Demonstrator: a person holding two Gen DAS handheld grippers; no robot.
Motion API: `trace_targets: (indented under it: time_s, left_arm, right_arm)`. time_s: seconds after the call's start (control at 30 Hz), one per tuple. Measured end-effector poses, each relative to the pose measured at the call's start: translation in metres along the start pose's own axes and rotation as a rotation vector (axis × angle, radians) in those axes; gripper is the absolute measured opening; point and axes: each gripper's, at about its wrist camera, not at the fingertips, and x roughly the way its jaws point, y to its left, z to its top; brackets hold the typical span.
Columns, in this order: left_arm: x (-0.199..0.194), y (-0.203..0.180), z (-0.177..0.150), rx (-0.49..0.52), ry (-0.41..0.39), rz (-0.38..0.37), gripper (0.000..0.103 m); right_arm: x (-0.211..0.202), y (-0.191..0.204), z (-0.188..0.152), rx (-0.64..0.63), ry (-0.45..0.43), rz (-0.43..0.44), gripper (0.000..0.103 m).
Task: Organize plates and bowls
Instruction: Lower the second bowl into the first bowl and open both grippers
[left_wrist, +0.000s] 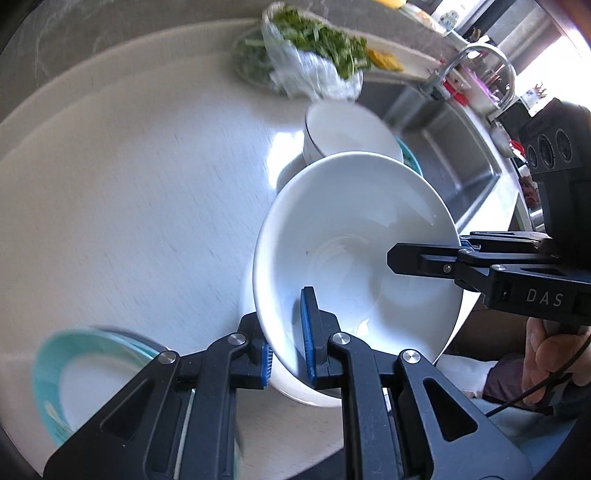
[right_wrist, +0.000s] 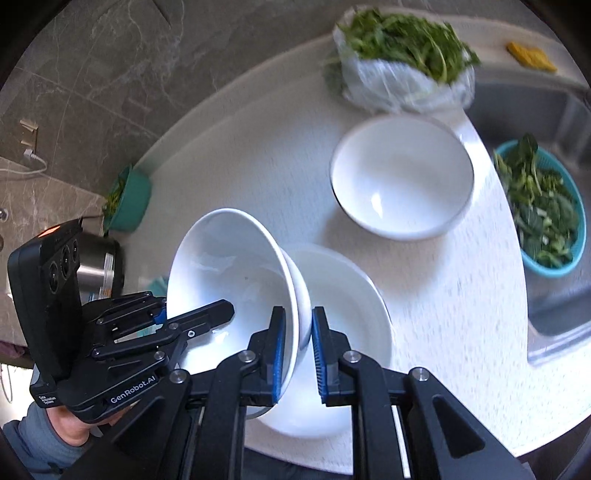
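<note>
We clamp both jaws, left gripper (left_wrist: 290, 354) and right gripper (right_wrist: 298, 354), on opposite rims of the white bowl (left_wrist: 354, 258), sharing its weight above the counter (left_wrist: 129, 221), probably to nest it in another bowl (right_wrist: 347, 325).

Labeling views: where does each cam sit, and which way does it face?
Left wrist: on the left gripper, looking steeply down at the held white bowl; right gripper and a hand show.
Right wrist: on the right gripper, same bowl; left gripper shows.
Shared: bowl, second bowl, countertop, bagged greens.

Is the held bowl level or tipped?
Tipped. The bowl, pinched by both grippers, leans with its rim slanted above the plate; it looks empty.
</note>
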Motion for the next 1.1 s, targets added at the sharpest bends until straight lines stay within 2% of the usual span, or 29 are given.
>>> trace_targets:
  time_s: [0.13, 0.3, 0.43, 0.57, 0.7, 0.8, 0.87, 0.93, 1.03, 1.1]
  left_arm:
    - [0.011, -0.014, -0.021, -0.02, 0.024, 0.039, 0.011]
    - [0.022, -0.024, -0.031, -0.019, 0.034, 0.101, 0.011]
    - [0.037, -0.027, -0.037, -0.03, 0.046, 0.135, 0.016]
    - [0.043, -0.03, -0.04, -0.005, 0.027, 0.185, 0.02]
    - [0.045, -0.029, -0.04, -0.036, 0.017, 0.174, 0.021]
    - [0.045, -0.028, -0.037, -0.035, 0.013, 0.158, 0.027]
    - [0.046, -0.031, -0.036, -0.024, 0.01, 0.144, 0.035]
    - [0.044, -0.036, -0.037, -0.01, -0.009, 0.138, 0.048]
    - [0.041, -0.041, -0.035, -0.006, -0.037, 0.149, 0.06]
    - [0.036, -0.04, -0.035, -0.012, -0.053, 0.149, 0.064]
  right_arm:
    - [0.007, -0.017, -0.014, 0.003, 0.051, 0.031, 0.017]
    - [0.019, -0.029, -0.018, -0.022, 0.098, 0.04, 0.017]
    - [0.024, -0.033, -0.019, -0.04, 0.115, 0.038, 0.016]
    - [0.031, -0.025, -0.02, -0.1, 0.121, -0.004, 0.016]
    - [0.034, -0.018, -0.018, -0.135, 0.113, -0.036, 0.016]
    - [0.036, -0.014, -0.019, -0.158, 0.118, -0.055, 0.018]
    - [0.036, -0.014, -0.019, -0.155, 0.121, -0.053, 0.021]
    - [0.036, -0.013, -0.02, -0.159, 0.123, -0.052, 0.024]
    - [0.034, -0.009, -0.022, -0.162, 0.118, -0.049, 0.031]
    - [0.032, -0.008, -0.023, -0.155, 0.106, -0.045, 0.035]
